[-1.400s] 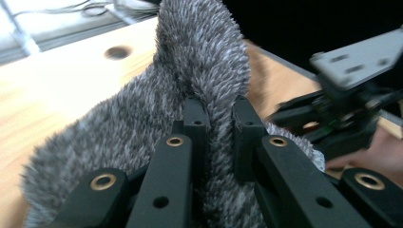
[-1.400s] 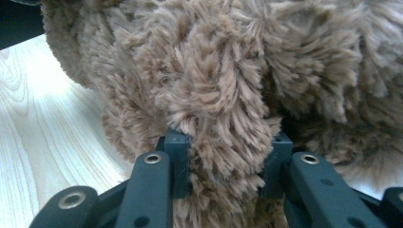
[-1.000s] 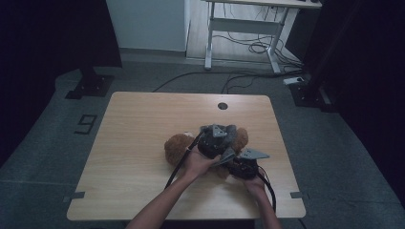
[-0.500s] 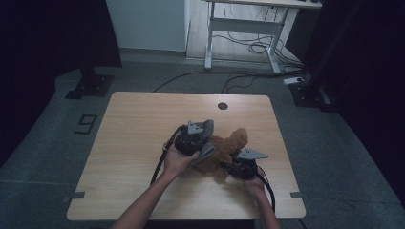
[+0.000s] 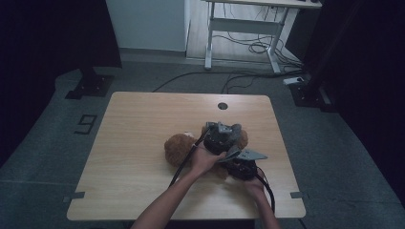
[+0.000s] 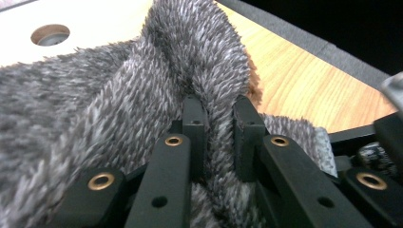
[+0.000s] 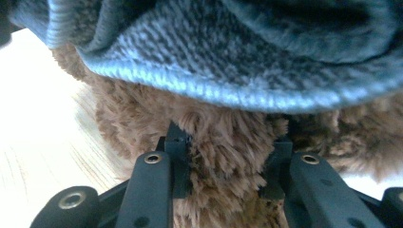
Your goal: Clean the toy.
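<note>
A brown plush bear lies on the wooden table, wearing a grey fuzzy knit garment. My left gripper is over the bear's body. In the left gripper view its jaws are shut on a raised fold of the grey garment. My right gripper sits just in front and to the right of it. In the right gripper view its jaws are shut on a lump of brown plush below the garment's ribbed hem. The grippers hide most of the bear's body in the high view.
A round cable hole lies in the table beyond the bear. Both grippers' cables trail toward the near edge. A white desk frame with loose cables stands on the floor behind the table. Dark stands flank it.
The left gripper swung left over the bear's head half a second ago, then came back right over the body. The right gripper has stayed in place on the bear.
</note>
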Demonstrator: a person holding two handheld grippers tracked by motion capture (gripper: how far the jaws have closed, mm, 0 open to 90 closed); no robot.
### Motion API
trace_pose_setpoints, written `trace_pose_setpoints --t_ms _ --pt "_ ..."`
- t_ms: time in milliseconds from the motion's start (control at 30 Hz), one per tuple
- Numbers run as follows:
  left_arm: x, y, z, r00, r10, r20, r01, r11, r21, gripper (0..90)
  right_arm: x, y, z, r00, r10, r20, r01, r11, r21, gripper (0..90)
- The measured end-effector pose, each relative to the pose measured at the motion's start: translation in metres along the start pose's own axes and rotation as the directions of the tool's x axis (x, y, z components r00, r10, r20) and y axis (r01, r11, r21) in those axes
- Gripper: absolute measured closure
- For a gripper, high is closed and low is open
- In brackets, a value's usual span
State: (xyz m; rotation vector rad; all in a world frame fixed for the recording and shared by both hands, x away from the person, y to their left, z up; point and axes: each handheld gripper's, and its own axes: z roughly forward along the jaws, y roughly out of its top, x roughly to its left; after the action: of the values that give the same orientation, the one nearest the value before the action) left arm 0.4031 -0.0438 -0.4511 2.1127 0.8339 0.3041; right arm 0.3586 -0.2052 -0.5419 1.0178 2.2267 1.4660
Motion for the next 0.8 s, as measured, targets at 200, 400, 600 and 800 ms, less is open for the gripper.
trace_pose_setpoints --t_ms 200,400,600,800 --pt "0.012 -0.011 -0.025 0.9967 0.032 -0.075 -0.031 0.9995 0.008 79.1 0.001 0.001 0.000 0.9999 -0.011 0.001 0.011 1.000 0.000 64.4" --pt "0.044 -0.039 -0.056 0.9949 -0.025 -0.098 0.024 0.9996 -0.015 79.3 -0.001 0.001 0.000 1.0000 -0.003 -0.009 0.003 1.000 -0.003 64.4" --pt "0.051 -0.052 -0.080 0.9962 -0.035 -0.080 0.030 0.9981 -0.054 79.3 0.000 0.002 0.001 0.9998 -0.012 -0.013 0.012 1.000 -0.001 64.4" --pt "0.067 -0.056 -0.103 0.9886 -0.067 -0.134 0.056 0.9950 -0.083 79.2 -0.001 0.001 0.001 0.9999 -0.005 -0.014 0.005 1.000 -0.003 64.4"
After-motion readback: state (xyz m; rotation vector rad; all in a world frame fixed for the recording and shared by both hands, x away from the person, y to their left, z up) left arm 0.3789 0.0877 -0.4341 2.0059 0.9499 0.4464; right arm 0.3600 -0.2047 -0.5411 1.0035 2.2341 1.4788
